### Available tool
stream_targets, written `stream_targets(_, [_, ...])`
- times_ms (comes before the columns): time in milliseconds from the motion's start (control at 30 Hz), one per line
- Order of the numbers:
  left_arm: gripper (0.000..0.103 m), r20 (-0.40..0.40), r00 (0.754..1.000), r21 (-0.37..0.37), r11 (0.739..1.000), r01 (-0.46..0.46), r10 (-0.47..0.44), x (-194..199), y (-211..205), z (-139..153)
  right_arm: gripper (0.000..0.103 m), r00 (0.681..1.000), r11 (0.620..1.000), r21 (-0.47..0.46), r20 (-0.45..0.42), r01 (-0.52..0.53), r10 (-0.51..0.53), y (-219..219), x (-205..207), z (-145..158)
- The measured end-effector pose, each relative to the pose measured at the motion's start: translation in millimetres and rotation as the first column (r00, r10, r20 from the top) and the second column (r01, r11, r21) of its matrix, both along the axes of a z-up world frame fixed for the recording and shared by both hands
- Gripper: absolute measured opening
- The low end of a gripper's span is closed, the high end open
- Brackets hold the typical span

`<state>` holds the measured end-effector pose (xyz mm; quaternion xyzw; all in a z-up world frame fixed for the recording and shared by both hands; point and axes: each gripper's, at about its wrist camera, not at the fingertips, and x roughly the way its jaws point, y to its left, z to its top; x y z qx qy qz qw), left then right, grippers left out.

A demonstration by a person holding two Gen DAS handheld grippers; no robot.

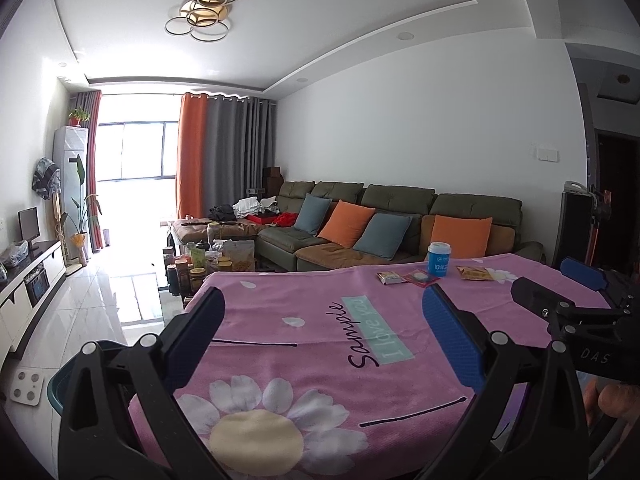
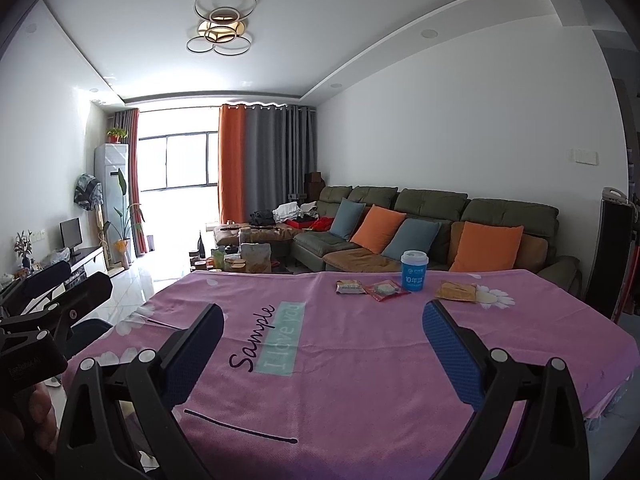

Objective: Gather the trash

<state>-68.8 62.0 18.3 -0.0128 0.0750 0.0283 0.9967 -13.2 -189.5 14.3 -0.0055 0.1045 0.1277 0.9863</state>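
At the far edge of the pink flowered tablecloth (image 1: 304,360) (image 2: 360,360) lie three snack wrappers and a cup. A tan wrapper (image 1: 389,277) (image 2: 350,287), a red wrapper (image 1: 421,278) (image 2: 386,290) and a yellow wrapper (image 1: 473,273) (image 2: 457,291) lie flat. The blue paper cup (image 1: 438,259) (image 2: 414,270) with a white lid stands upright between them. My left gripper (image 1: 324,304) is open over the near part of the cloth, holding nothing. My right gripper (image 2: 322,322) is open too and empty, well short of the trash.
Behind the table stands a green sofa (image 1: 400,216) (image 2: 432,220) with orange and blue cushions. A cluttered coffee table (image 1: 208,256) (image 2: 240,258) sits left of it. A teal bin rim (image 1: 56,392) shows at the table's near left corner. White tiled floor (image 1: 100,308) lies left.
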Motion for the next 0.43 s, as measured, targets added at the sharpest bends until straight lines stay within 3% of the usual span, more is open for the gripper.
stream_targets(433, [0.097, -0.019, 0.999, 0.007, 1.0, 0.026, -0.026, 4.3, -3.9, 1.0, 0.096, 1.0, 1.0, 0.005, 0.003, 0.014, -0.014, 0.3, 2.0, 0.1])
